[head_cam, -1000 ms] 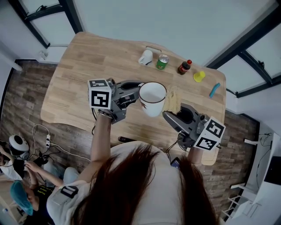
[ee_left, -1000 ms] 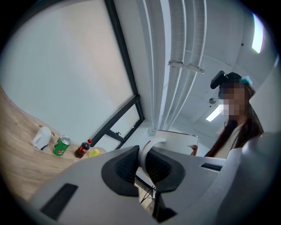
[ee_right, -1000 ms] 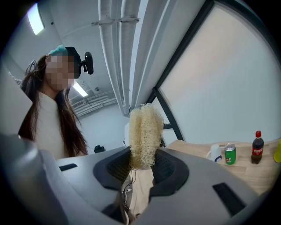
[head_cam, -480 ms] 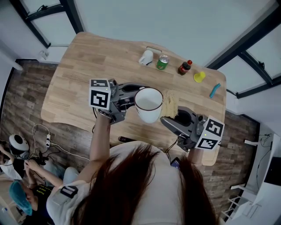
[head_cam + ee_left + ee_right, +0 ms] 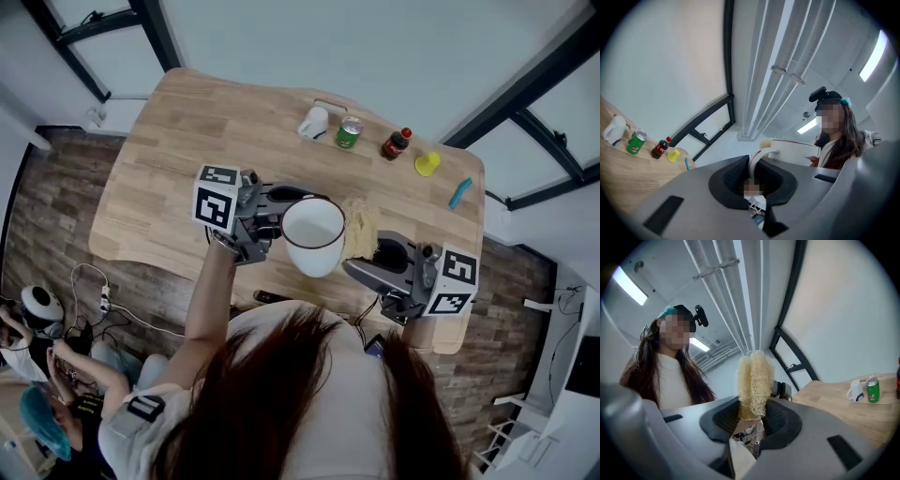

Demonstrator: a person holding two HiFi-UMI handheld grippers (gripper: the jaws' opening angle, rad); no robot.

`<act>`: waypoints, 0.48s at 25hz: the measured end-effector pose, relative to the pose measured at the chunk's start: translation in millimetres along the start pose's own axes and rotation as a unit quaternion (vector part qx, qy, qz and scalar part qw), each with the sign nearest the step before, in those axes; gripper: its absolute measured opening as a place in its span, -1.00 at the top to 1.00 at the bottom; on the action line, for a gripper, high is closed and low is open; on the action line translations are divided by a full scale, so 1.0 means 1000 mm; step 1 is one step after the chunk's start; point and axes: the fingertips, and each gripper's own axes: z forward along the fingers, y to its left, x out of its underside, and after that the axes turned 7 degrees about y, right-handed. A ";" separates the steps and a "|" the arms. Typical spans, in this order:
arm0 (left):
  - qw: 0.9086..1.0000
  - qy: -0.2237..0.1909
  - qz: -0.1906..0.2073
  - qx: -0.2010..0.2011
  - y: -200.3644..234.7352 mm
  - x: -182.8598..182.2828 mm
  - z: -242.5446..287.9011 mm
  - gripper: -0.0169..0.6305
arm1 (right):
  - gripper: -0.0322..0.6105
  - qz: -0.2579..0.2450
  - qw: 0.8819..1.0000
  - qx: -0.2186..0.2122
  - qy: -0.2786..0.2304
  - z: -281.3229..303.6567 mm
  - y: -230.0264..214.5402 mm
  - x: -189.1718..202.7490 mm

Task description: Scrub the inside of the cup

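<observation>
We see the left gripper (image 5: pixel 279 204) and the right gripper (image 5: pixel 359 268), both grey with black ribbed pads (image 5: pixel 726 180), each with a white cube (image 5: pixel 216 199) of black square markers. The top (image 5: pixel 670 376) is white.

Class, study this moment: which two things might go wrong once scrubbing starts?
1. The left gripper holds the cup only by its thin handle, above the table; pressure might twist it loose.
2. The right gripper pinches the loofah at its lower end only, so it may bend or pull out.
</observation>
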 end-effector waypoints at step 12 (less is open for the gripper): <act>0.996 0.015 -0.013 0.086 -0.021 0.006 0.012 0.87 | 0.53 0.023 0.997 -0.067 0.000 0.005 0.014 0.002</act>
